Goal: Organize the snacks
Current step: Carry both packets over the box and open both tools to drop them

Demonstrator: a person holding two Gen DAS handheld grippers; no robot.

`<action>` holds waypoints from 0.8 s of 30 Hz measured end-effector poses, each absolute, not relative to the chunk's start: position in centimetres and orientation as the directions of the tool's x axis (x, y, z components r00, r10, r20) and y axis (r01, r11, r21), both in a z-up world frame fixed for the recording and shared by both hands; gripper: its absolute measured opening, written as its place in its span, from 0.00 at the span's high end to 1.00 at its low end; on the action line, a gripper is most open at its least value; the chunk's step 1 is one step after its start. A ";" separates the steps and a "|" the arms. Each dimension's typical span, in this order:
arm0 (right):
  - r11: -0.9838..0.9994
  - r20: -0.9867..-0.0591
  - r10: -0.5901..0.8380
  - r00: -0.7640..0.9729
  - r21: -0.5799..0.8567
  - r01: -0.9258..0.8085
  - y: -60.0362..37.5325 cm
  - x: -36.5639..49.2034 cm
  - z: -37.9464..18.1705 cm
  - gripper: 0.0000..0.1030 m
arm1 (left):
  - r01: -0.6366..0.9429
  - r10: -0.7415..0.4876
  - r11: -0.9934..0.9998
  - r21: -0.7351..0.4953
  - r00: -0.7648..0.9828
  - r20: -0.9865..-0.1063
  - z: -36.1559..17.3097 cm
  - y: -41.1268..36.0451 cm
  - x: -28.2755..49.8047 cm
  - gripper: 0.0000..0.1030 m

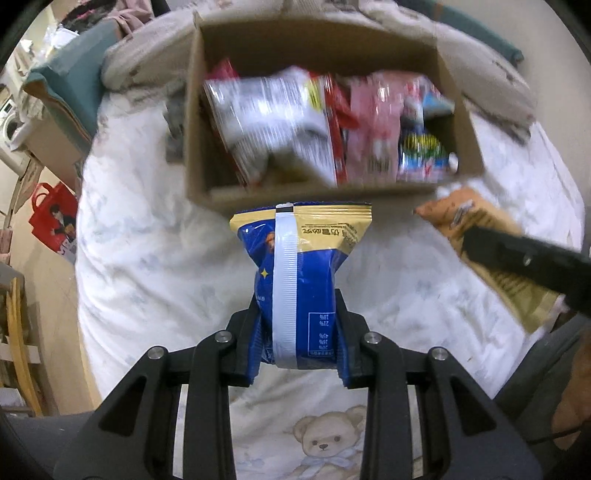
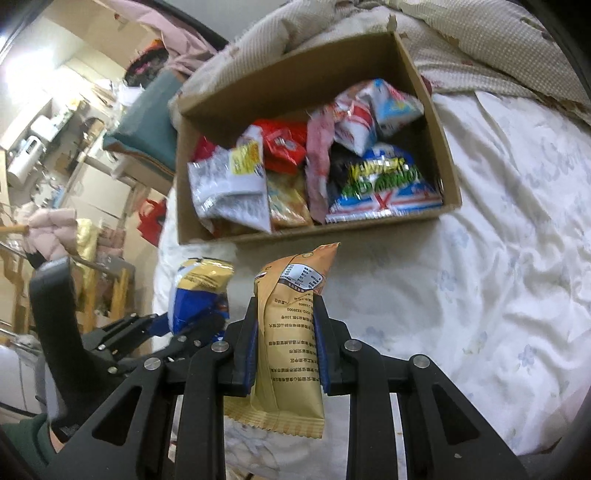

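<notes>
My left gripper is shut on a blue and gold snack bag, held upright above the bed just short of the cardboard box. That same blue bag and the left gripper show at the left of the right wrist view. My right gripper is shut on an orange and tan snack packet, also in front of the box. The packet appears at the right of the left wrist view. The box holds several snack bags.
The box stands on a white floral bedsheet with a teddy bear print. A quilted blanket lies bunched behind it. The bed's left edge drops to a cluttered floor with a red bag and furniture.
</notes>
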State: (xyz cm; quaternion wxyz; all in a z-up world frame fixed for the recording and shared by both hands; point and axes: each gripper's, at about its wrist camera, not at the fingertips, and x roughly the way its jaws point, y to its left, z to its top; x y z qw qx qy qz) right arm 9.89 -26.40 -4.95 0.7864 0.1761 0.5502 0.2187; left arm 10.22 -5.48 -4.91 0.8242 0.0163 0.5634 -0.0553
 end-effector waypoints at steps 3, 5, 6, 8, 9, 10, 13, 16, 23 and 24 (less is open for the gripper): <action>0.839 -0.766 0.543 0.344 0.516 -0.173 -26.6 10.7 -3.6 0.74 | 0.113 -0.076 0.993 -0.033 0.397 -0.914 -2.6 -5.3 11.5 0.73; 0.830 -0.740 0.554 0.381 0.523 -0.191 -26.7 11.5 -2.6 0.74 | 0.117 -0.072 0.993 -0.024 0.430 -0.900 -1.0 -5.2 12.6 0.73; 0.824 -0.725 0.563 0.397 0.532 -0.196 -26.9 11.9 -2.1 0.74 | 0.119 -0.069 0.993 -0.017 0.446 -0.892 -0.2 -5.3 13.3 0.73; 0.814 -0.703 0.574 0.420 0.545 -0.202 -27.2 12.5 -1.5 0.74 | 0.121 -0.063 0.993 -0.006 0.469 -0.881 1.1 -5.5 14.6 0.73; 0.809 -0.687 0.579 0.439 0.550 -0.206 -27.3 12.9 -1.1 0.74 | 0.120 -0.058 0.993 0.000 0.478 -0.877 1.6 -5.5 15.2 0.73; 0.808 -0.680 0.581 0.447 0.550 -0.213 -27.4 13.1 -0.9 0.74 | 0.119 -0.056 0.993 0.002 0.481 -0.875 2.0 -5.5 16.0 0.73; 0.807 -0.656 0.581 0.482 0.542 -0.235 -27.5 13.9 -0.2 0.74 | 0.117 -0.049 0.993 0.009 0.485 -0.873 2.7 -5.6 18.2 0.73; 0.812 -0.645 0.573 0.506 0.530 -0.244 -27.5 15.0 0.2 0.74 | 0.128 -0.027 0.991 0.041 0.488 -0.872 2.6 -6.4 19.8 0.73; 0.849 -0.689 0.517 0.508 0.490 -0.200 -28.9 18.6 -0.9 0.74 | 0.084 -0.026 0.996 0.014 0.460 -0.888 0.7 -6.5 23.0 0.73; 0.850 -0.694 0.514 0.505 0.490 -0.192 -29.1 19.2 -1.2 0.74 | 0.081 -0.018 0.997 0.021 0.462 -0.887 0.6 -6.6 23.2 0.73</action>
